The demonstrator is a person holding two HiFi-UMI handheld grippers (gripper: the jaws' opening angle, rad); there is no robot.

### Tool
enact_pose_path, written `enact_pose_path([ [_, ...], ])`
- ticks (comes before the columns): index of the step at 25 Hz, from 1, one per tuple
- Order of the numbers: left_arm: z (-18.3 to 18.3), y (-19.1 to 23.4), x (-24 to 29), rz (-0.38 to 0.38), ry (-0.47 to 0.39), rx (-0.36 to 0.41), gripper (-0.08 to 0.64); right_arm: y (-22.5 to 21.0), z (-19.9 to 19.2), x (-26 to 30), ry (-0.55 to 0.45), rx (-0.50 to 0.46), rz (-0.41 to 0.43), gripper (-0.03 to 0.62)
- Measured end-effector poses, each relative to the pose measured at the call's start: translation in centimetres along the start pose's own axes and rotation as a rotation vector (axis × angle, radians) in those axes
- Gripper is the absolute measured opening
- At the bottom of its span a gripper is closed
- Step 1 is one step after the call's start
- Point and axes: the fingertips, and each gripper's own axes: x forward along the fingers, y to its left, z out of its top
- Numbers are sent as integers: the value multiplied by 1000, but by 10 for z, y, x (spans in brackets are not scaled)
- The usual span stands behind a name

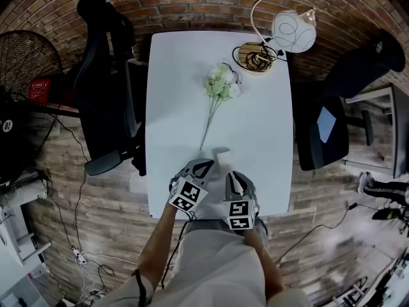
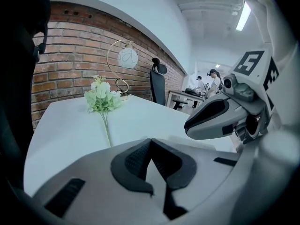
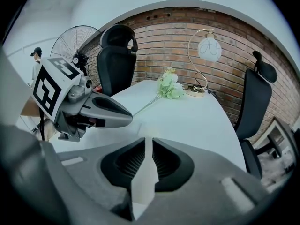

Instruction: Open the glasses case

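Observation:
A small pale glasses case (image 1: 222,156) lies shut on the white table (image 1: 255,126) near its front edge. My left gripper (image 1: 206,165) is just left of the case and points at it; in the left gripper view its pads meet at the tips, so the left gripper (image 2: 150,142) is shut with nothing held. My right gripper (image 1: 235,177) sits just behind the case on the right. In the right gripper view a thin slit of table shows between the pads of the right gripper (image 3: 146,143), and nothing is held. Whether either gripper touches the case I cannot tell.
A bunch of pale green artificial flowers (image 1: 220,85) lies mid-table with its stem toward the case. A lamp (image 1: 291,31) on a round base stands at the far right corner. Black office chairs (image 1: 105,75) (image 1: 332,126) flank the table, and a fan (image 1: 25,62) stands at the left.

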Motion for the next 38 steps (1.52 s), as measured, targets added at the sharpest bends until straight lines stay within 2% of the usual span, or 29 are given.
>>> enact_pose_path([
  [12, -11, -3, 12, -18, 66, 8, 3, 4, -9, 7, 48, -1, 24, 72],
  [14, -12, -4, 14, -22, 77, 11, 4, 4, -10, 8, 57, 3, 23, 94],
  [18, -14, -5, 17, -28, 90, 10, 3, 6, -14, 11, 80, 7, 36, 180],
  [28, -17, -6, 22, -35, 102, 5, 3, 11, -21, 18, 109, 6, 65, 264],
  [38, -18, -6, 25, -40, 113, 3, 3, 19, -39, 29, 203, -1, 87, 353],
])
